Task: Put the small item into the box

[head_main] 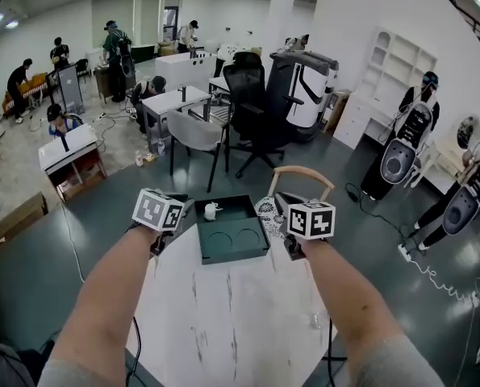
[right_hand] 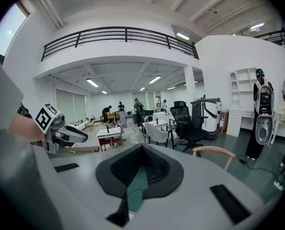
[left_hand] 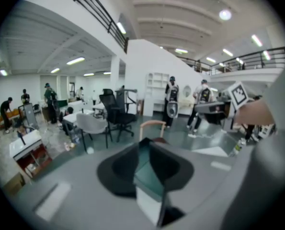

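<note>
A dark green box (head_main: pixel 260 247) with two round recesses lies at the far end of the white table (head_main: pixel 231 321). A small white item (head_main: pixel 211 210) rests in the box's back left corner. My left gripper (head_main: pixel 181 210) hovers just left of the box, its jaws a narrow gap apart with nothing between them; through that gap the box (left_hand: pixel 149 176) shows. My right gripper (head_main: pixel 281 205) hovers just right of the box, jaws shut and empty. Each gripper view shows the other gripper: the right gripper (left_hand: pixel 226 107) and the left gripper (right_hand: pixel 61 134).
A wooden-backed chair (head_main: pixel 302 176) stands right behind the table. Black office chairs (head_main: pixel 252 111), white desks and several people fill the room beyond. Standing robots (head_main: pixel 401 156) are at the right. A small clear object (head_main: pixel 315 321) lies near the table's right edge.
</note>
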Demonstrator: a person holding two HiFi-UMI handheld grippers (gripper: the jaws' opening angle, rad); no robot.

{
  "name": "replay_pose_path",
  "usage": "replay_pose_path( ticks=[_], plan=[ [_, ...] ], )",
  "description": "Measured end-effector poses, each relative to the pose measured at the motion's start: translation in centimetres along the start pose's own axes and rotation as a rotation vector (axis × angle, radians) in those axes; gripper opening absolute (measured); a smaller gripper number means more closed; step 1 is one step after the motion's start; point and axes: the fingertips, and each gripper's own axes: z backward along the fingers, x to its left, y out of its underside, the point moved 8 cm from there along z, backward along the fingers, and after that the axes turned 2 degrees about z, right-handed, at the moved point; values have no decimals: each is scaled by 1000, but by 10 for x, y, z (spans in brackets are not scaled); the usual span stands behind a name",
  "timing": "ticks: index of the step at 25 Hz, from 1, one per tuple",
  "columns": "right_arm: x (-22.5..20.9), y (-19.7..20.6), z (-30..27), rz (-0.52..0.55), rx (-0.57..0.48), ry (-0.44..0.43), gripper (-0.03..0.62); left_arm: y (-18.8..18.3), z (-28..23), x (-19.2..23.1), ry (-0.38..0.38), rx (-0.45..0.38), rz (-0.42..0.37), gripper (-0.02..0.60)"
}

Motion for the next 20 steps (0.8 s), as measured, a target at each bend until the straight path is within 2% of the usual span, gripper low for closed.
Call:
replay_pose_path(
  ticks=[6, 8, 14, 20],
  plan=[
    [27, -7, 27, -29, -2, 36, 5, 0, 60, -2, 4, -126, 65, 8],
    [38, -9, 38, -38, -14, 52, 5, 1, 78, -2, -7, -163, 82, 6],
    [66, -9, 74, -44, -18, 86, 5, 3, 113, -14, 10, -195, 106, 5],
    [60, -8, 121, -44, -34, 77, 5, 3, 136, -58, -13, -190, 91, 5]
  ],
)
